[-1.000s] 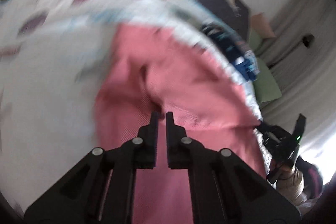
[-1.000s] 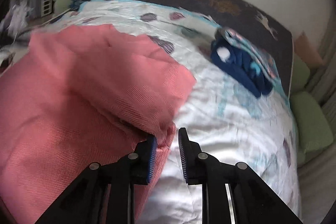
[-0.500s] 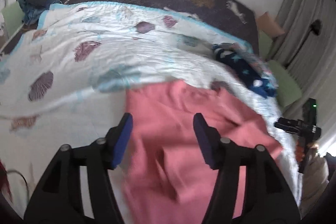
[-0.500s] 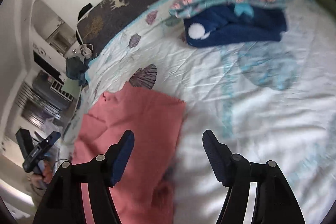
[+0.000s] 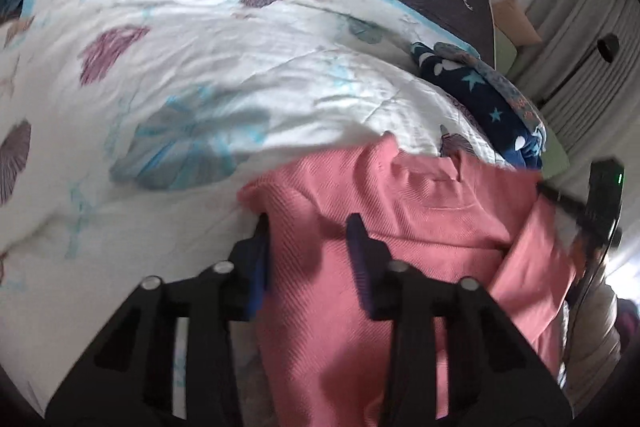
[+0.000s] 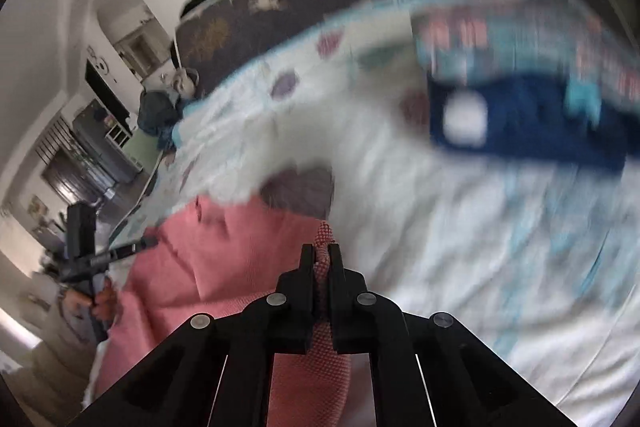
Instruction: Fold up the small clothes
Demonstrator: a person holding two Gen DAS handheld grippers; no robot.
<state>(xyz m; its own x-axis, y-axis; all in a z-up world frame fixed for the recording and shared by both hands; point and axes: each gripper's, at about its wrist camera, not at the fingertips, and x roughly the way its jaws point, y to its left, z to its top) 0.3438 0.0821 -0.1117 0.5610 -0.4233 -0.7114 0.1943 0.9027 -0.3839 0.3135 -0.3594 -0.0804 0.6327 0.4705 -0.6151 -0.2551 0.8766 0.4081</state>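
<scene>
Your right gripper point(image 6: 321, 254) is clenching a fold of the pink garment point(image 5: 400, 211), which is lying on the quilt point(image 5: 200, 67). Your left gripper point(image 5: 307, 227) is closing, its jaws straddling the garment's near corner without yet pressing it. You are risking a lopsided fold: if the left jaws are catching only one thin layer, that corner may be slipping free. Beyond, the folded navy clothes point(image 5: 480, 95) are sitting close enough to snag.
</scene>
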